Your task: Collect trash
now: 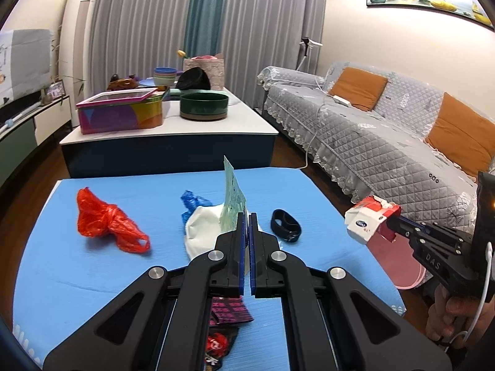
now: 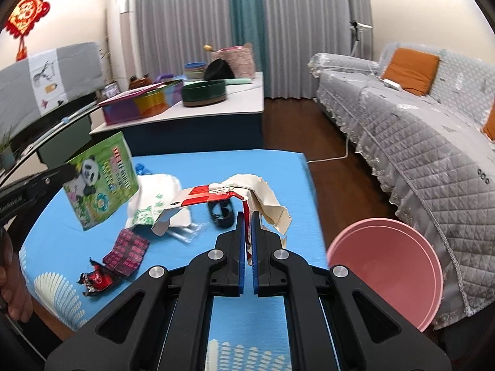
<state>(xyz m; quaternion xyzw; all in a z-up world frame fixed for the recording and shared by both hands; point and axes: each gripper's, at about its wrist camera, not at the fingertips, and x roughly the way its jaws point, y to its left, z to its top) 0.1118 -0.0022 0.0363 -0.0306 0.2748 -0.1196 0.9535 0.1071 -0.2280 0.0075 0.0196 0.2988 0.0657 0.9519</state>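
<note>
My left gripper (image 1: 248, 216) is shut on a green panda packet (image 1: 232, 199), held upright above the blue mat (image 1: 92, 278); the packet also shows in the right wrist view (image 2: 102, 184). My right gripper (image 2: 248, 216) is shut on a torn red-and-white carton (image 2: 235, 196), also seen in the left wrist view (image 1: 369, 221), held near the mat's right edge above a pink bin (image 2: 393, 269). On the mat lie a red plastic bag (image 1: 106, 221), a blue bag (image 1: 193, 201), a white bag (image 1: 205, 233), a black band (image 1: 286, 225) and a dark snack wrapper (image 2: 119, 261).
A low white table (image 1: 173, 130) behind the mat carries a colourful tin (image 1: 119, 113), a dark green bowl (image 1: 204, 105) and stacked bowls. A grey-covered sofa (image 1: 386, 136) with orange cushions runs along the right. A TV cabinet stands at the left.
</note>
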